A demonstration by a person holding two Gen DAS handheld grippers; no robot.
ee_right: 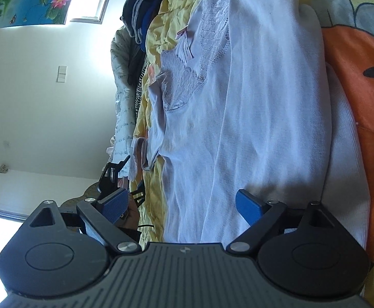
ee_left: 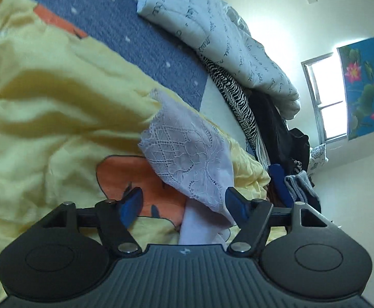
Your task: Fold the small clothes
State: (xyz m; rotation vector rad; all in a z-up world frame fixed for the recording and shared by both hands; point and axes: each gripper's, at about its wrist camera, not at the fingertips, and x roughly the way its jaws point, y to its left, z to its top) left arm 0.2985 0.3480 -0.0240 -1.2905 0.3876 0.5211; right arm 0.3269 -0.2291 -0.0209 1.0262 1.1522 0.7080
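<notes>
Only illegible script print marks the white quilt; we read no words. On the yellow sheet of the bed we see the pale lilac garment, lace-trimmed and spread flat. Left tool: jaws wide, the lace edge draped between them, unpinched. Right tool: jaws wide over the garment's plain body.
</notes>
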